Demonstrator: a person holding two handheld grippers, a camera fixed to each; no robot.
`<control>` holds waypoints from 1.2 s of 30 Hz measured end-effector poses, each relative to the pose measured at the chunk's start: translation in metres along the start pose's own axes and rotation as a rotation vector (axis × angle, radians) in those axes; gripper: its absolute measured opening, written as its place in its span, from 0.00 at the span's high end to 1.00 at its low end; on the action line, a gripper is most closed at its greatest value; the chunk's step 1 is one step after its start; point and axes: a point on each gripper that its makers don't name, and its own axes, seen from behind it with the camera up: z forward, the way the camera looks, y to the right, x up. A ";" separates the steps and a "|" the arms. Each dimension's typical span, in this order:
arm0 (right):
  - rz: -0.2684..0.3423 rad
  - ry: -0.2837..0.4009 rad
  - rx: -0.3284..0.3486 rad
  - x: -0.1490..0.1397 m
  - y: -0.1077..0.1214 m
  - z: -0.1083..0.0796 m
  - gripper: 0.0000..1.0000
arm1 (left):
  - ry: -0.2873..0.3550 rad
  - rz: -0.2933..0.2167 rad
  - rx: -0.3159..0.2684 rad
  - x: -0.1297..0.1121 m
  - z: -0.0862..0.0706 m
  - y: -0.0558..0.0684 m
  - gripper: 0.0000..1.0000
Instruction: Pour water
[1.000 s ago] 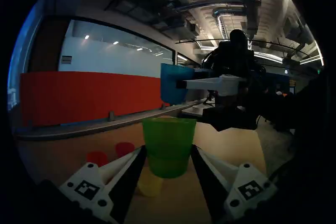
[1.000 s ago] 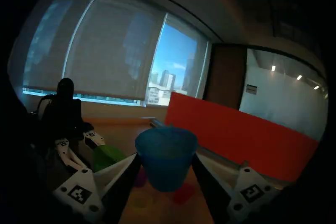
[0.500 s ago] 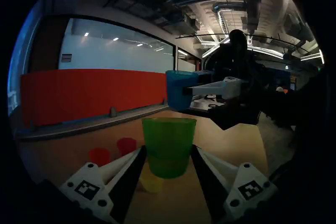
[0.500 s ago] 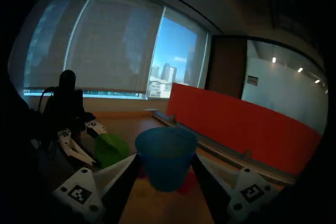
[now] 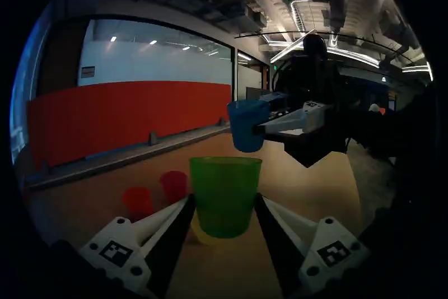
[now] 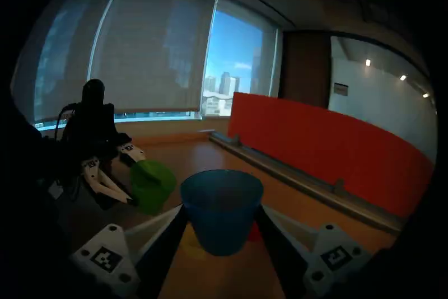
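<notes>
My left gripper (image 5: 223,202) has its fingers pressed on either side of the green cup (image 5: 225,187). It is held upright over the tabletop (image 5: 319,181), with two red cups (image 5: 137,201) and a yellow cup (image 5: 200,236) standing beyond it. My right gripper (image 6: 221,212) clamps the blue cup (image 6: 222,226) between its fingers; in the left gripper view I see that cup roughly upright in the air, higher than the green cup and a little beyond it.

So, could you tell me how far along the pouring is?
Done: both cups are picked up, the left gripper shut on the green cup, the right gripper on the blue cup. In hand: holding them close together above the table. Left: the pour; no water visibly passes between them.
</notes>
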 end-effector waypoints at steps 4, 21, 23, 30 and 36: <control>0.008 -0.025 0.015 -0.012 -0.002 0.001 0.15 | -0.031 0.009 0.007 -0.010 0.000 -0.003 0.24; 0.045 -0.112 0.055 -0.055 -0.008 0.008 0.15 | -0.113 0.019 0.002 -0.040 0.002 -0.008 0.24; 0.050 -0.120 0.058 -0.060 -0.008 0.009 0.15 | -0.122 0.020 0.001 -0.044 0.002 -0.008 0.24; 0.067 -0.154 0.070 -0.078 -0.011 0.014 0.14 | -0.151 0.021 0.008 -0.056 0.001 -0.013 0.24; 0.084 -0.194 0.082 -0.096 -0.014 0.020 0.14 | -0.181 0.022 0.010 -0.069 0.001 -0.016 0.24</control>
